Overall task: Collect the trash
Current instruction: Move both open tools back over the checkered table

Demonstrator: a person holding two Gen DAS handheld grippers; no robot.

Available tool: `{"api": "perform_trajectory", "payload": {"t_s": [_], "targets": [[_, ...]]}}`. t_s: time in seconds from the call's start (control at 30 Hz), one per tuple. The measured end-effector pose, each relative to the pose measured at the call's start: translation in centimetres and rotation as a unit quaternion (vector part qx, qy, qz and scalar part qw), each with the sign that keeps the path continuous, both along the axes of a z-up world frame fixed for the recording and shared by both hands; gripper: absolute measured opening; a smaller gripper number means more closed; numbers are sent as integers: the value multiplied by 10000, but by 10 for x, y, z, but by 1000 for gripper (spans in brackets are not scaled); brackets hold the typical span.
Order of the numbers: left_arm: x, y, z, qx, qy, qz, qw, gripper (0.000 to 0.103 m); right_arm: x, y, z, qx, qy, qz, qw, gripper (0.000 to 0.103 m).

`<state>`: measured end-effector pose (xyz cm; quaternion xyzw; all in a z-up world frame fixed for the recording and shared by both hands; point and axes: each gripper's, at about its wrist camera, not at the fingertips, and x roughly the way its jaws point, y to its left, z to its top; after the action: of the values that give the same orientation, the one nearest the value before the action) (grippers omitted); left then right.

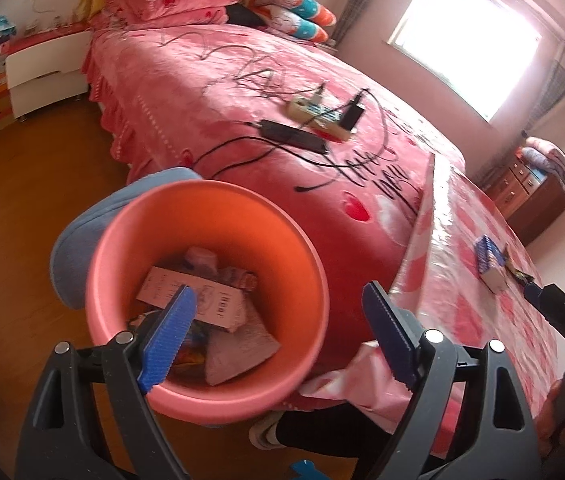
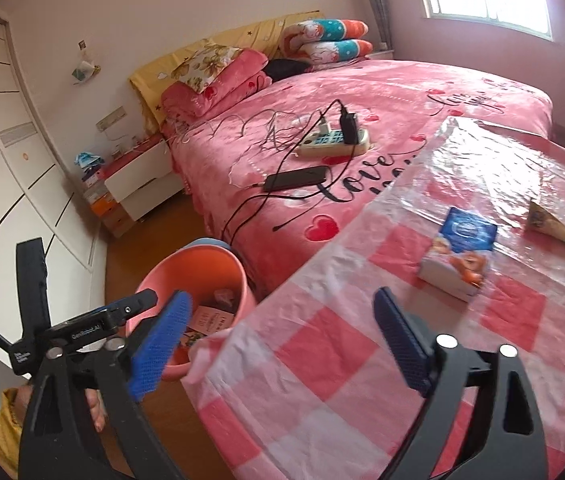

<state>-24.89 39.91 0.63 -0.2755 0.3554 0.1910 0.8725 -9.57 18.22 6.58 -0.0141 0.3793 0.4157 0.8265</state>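
Both my tongs stand spread and empty: the left gripper [image 1: 278, 312] hangs over the bin [image 1: 298, 248], the right gripper [image 2: 282, 320] over the table [image 2: 322, 344] near its bin-side edge. Reaching carelessly, I could snag the loose plastic cover. The small box [image 2: 458, 254] lies ahead, mid-table; a wrapper, I think [image 2: 550, 222], sits beyond.

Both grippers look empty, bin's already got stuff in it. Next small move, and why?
Probably move the right gripper forward to the blue tissue pack on the checked table. Its jaws stand open and empty, and the pack is the nearest trash left there. The left gripper hangs open over the pink bin, holding nothing.
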Motion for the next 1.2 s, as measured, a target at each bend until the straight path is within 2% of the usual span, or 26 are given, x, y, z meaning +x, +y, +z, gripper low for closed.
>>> {"api": "perform_trajectory", "payload": {"t_s": [0.4, 0.83, 0.97, 1.2], "targets": [[30, -56, 21, 162, 34, -618, 9979, 87, 10, -50, 5, 171, -74, -388, 9991, 94], [56, -120, 41, 771, 152, -1241, 9892, 87, 22, -113, 14, 570, -438, -784, 9943, 94], [63, -136, 42, 871, 191, -1355, 9868, 87, 29, -132, 15, 652, -514, -802, 9933, 98], [75, -162, 43, 976, 239, -1551, 9828, 87, 40, -167, 19, 772, -621, -1123, 9887, 98]]}}
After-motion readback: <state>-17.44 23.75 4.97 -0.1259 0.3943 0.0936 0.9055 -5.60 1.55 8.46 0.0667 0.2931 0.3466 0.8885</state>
